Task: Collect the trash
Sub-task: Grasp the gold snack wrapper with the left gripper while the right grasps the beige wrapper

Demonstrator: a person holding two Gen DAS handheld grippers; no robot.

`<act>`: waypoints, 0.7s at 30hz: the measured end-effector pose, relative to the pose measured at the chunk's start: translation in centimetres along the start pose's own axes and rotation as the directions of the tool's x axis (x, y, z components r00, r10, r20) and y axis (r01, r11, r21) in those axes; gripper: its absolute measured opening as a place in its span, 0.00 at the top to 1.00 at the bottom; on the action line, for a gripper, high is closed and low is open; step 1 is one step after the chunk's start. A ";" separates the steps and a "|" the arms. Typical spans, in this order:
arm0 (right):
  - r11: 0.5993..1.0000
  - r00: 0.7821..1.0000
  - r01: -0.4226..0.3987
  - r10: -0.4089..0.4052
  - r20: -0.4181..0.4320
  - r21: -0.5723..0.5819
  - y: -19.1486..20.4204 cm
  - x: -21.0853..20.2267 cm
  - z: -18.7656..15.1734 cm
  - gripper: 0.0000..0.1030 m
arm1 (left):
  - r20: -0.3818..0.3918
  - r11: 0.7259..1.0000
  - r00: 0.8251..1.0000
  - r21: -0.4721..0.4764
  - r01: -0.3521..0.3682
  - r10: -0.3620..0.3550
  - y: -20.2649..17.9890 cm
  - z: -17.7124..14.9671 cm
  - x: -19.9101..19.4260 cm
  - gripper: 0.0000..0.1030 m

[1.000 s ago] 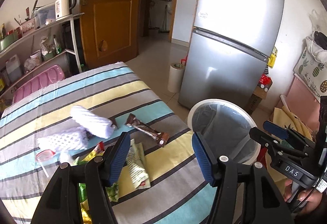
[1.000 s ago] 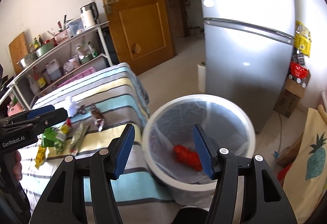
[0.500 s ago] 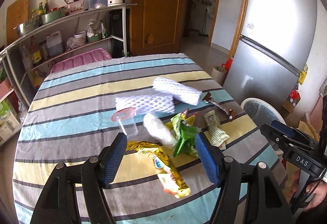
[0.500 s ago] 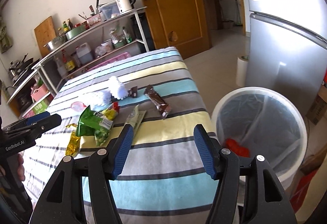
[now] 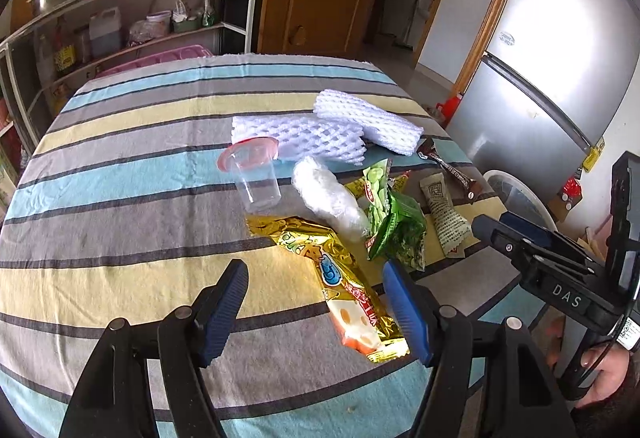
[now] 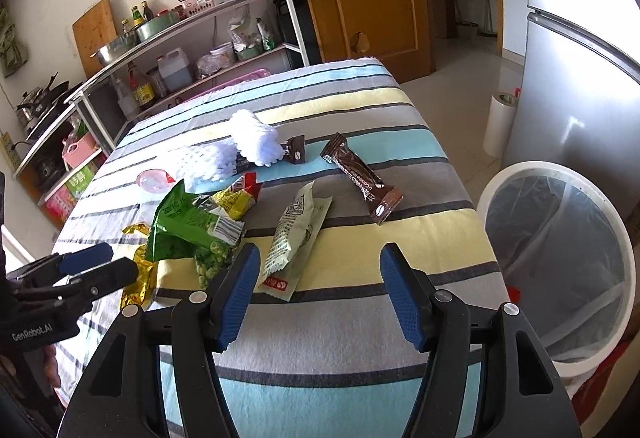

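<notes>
Two black grippers with blue finger pads hover over a striped tablecloth (image 5: 120,166) strewn with trash. The left gripper (image 5: 316,302) is spread wide and empty above a gold foil snack wrapper (image 5: 340,278); the right gripper (image 6: 316,290) is equally wide and empty, near a pale green sachet (image 6: 296,234). A white round bin (image 6: 560,262) with a clear liner stands right of the table.

The bin (image 6: 560,266) runs off the right edge; the gold wrapper (image 6: 140,270) lies half hidden behind the left gripper (image 6: 100,266).
</notes>
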State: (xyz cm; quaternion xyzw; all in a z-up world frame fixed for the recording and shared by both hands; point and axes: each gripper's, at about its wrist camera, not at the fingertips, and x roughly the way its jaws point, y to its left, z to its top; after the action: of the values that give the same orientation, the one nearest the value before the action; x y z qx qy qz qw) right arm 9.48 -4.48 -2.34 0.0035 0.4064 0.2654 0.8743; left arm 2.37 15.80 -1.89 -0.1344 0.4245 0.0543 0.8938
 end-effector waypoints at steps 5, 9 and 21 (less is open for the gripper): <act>1.000 1.000 0.015 -0.015 -0.026 -0.001 -0.2 1.0 0.7 0.39 | -0.032 1.000 0.999 0.012 -0.024 0.024 -0.4 -0.2 1.6 0.33; 0.999 0.999 0.032 -0.032 -0.038 -0.021 0.2 1.8 1.1 0.39 | -0.036 0.999 0.999 -0.003 -0.036 0.036 0.1 -0.1 2.0 0.33; 1.000 0.995 0.021 -0.021 -0.101 -0.005 0.5 3.5 1.6 0.39 | -0.057 0.996 0.995 0.008 -0.084 0.084 1.0 0.3 2.3 0.37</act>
State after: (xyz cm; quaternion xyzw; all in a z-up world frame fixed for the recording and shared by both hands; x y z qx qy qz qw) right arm 12.18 -2.06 -3.62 -0.0157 0.4495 0.2568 0.8554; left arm 3.82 16.82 -3.70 -0.1154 0.4552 0.0868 0.8786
